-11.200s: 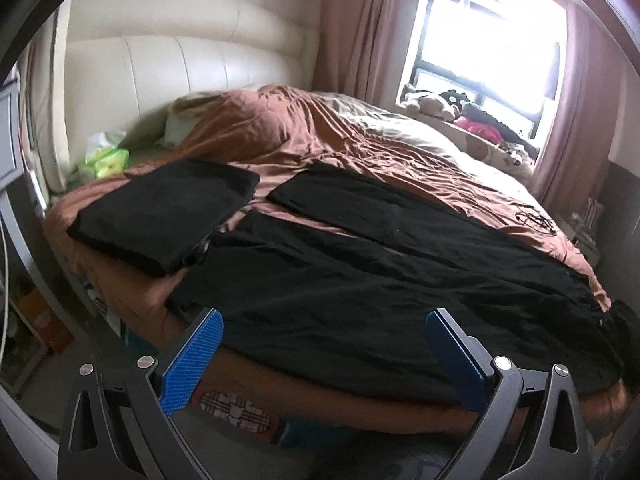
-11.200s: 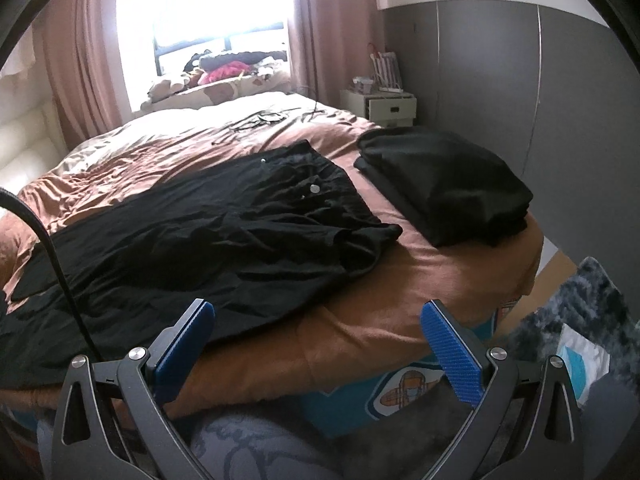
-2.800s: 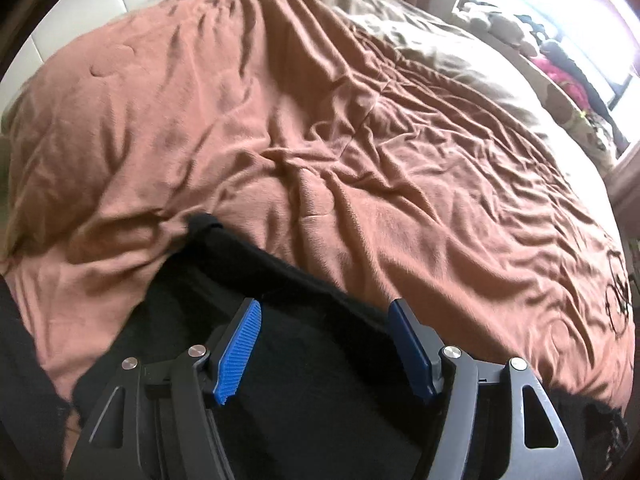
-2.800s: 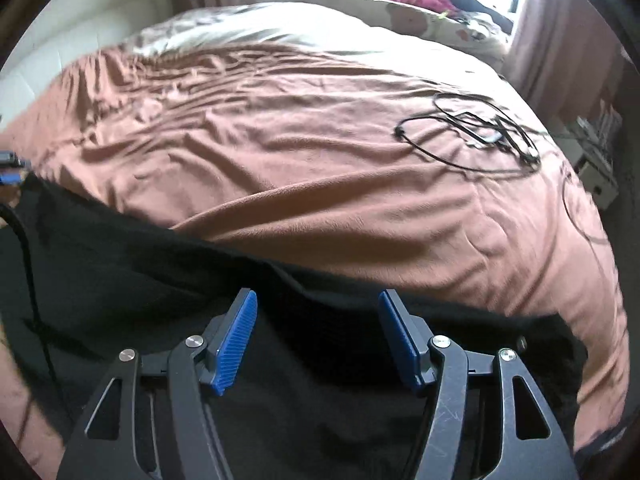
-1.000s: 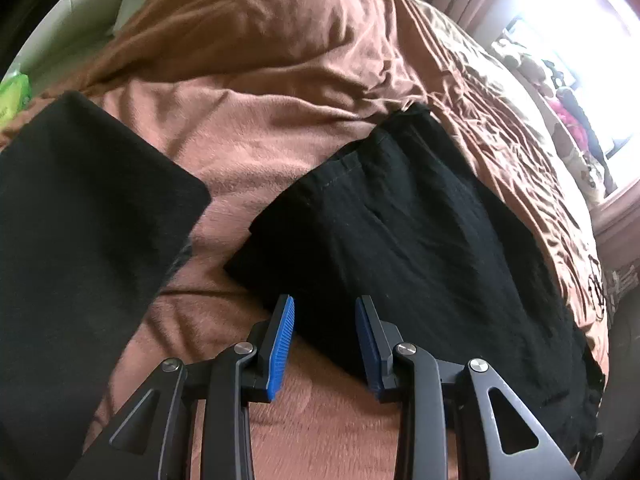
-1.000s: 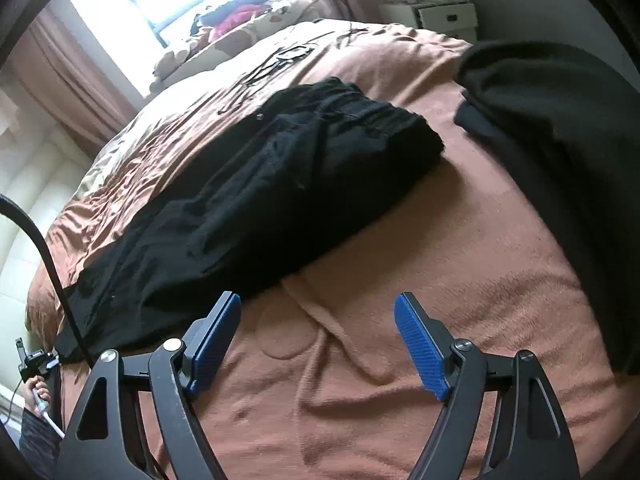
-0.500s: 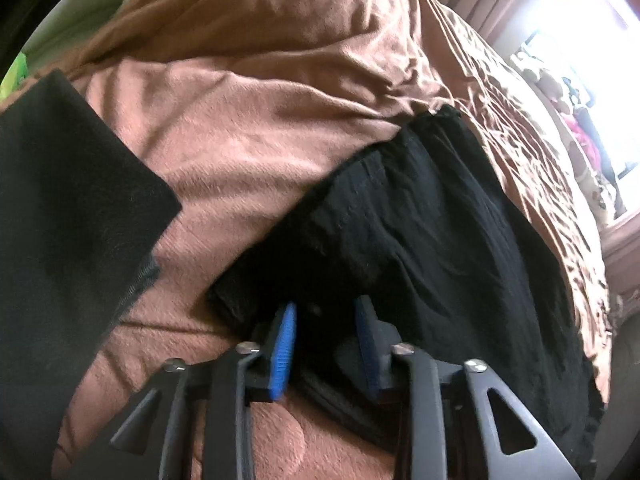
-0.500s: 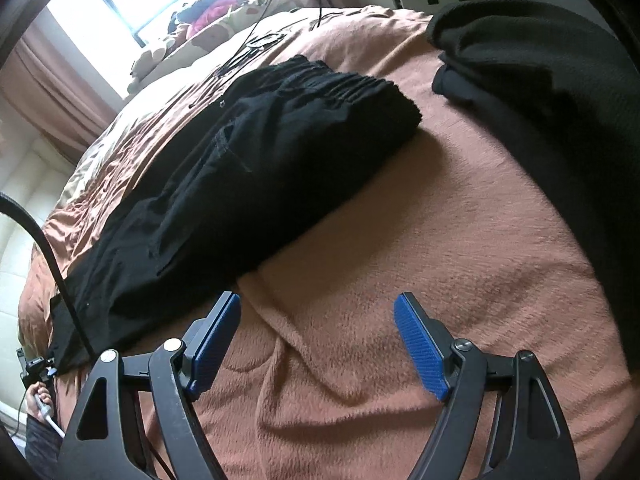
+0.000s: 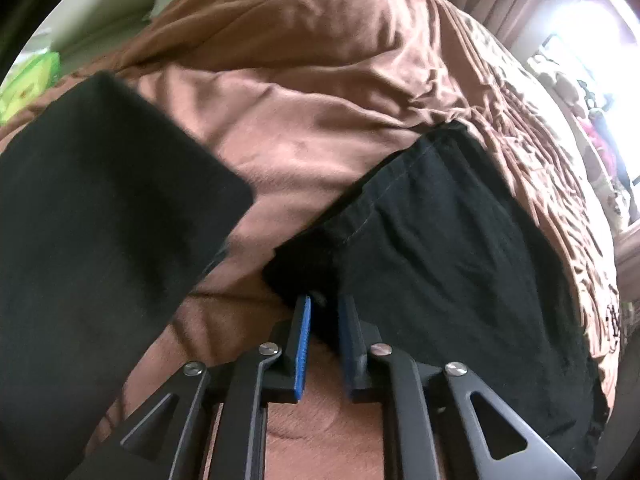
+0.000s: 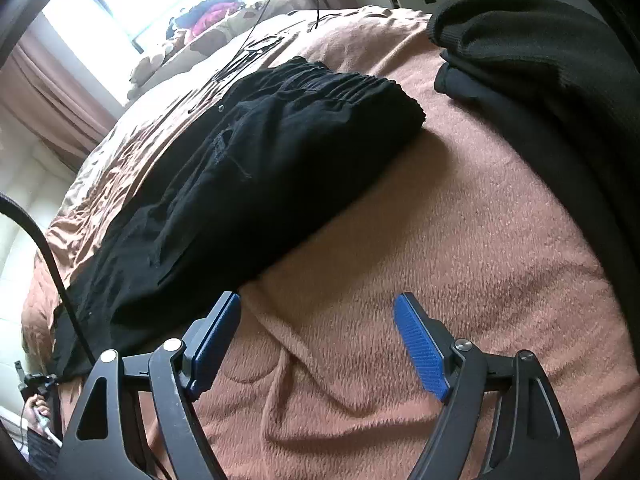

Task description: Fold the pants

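Black pants (image 9: 460, 248) lie folded lengthwise, leg on leg, on the brown bedspread (image 9: 312, 92). In the left wrist view my left gripper (image 9: 323, 320) is shut on the near corner of the leg hems. In the right wrist view the pants (image 10: 256, 168) run from the elastic waistband at upper right down to the left. My right gripper (image 10: 318, 328) is open and empty, low over the bedspread (image 10: 460, 248), its left finger (image 10: 218, 332) beside the pants' near edge.
A folded black garment (image 9: 100, 220) lies left of the pants in the left wrist view. A pile of dark folded clothes (image 10: 552, 80) lies at the right in the right wrist view. A black cable (image 10: 256, 46) lies on the bed beyond the waistband. A window and a nightstand are behind.
My left gripper closed on the hem corner and moved in. My right gripper moved closer to the pants' near edge and stayed open.
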`<state>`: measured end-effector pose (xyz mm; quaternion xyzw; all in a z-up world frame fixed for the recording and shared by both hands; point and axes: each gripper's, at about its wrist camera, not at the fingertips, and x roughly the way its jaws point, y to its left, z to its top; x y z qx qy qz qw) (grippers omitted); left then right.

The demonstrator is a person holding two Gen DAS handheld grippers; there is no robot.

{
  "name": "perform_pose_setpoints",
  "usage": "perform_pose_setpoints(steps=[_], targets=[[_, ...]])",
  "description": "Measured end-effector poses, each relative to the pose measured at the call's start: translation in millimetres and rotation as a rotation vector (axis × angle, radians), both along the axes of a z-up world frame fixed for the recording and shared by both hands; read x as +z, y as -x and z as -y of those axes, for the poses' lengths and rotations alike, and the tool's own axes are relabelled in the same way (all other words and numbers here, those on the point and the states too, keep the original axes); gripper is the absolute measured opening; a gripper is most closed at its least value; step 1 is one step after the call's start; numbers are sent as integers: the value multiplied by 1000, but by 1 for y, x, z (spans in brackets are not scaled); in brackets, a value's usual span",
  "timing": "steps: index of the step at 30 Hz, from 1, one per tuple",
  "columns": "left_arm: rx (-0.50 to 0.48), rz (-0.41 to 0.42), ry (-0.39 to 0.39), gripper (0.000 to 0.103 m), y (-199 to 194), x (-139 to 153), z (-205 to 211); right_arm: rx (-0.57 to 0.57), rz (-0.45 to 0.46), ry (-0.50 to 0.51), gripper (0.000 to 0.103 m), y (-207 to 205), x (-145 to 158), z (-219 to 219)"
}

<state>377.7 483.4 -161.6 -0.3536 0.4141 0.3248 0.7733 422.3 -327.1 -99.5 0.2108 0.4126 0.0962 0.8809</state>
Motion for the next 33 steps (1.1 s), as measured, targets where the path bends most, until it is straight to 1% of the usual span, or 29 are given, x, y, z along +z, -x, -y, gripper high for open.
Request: perform_pose_setpoints(steps=[1,2,5,7,8,9,10,17,22,25,28,31,33], targets=[[1,6,12,22,4,-2,0,6,0,-4,78,1,0,1],[5,15,27,28,7,-3,0,12,2,-7,78,2,1,1],[19,54,80,32,18,-9,-1,8,8,-15,78,5,1,5],[24,77,103,38,21,-11,0,-8,4,-32,78,7,0,10],[25,99,114,45,22,-13,0,-13,4,-50,78,8,-1,12],[25,110,117,49,23,-12,1,-16,6,-67,78,9,-2,14],[26,122,121,50,23,-12,1,-19,8,-83,78,10,-3,16],[47,165,148,51,13,-23,-6,-62,21,-176,78,14,-13,28],[56,213,117,51,12,-23,-13,-88,49,-235,78,8,-21,36],[72,254,129,51,16,-26,-17,-85,66,-262,78,-3,-26,36],[64,261,129,51,18,-26,-11,-78,69,-288,78,-19,-31,34],[72,299,185,51,20,-28,-8,-86,81,-310,78,-36,-36,35],[71,299,176,51,17,-28,-8,-93,85,-336,78,-45,-39,36]])
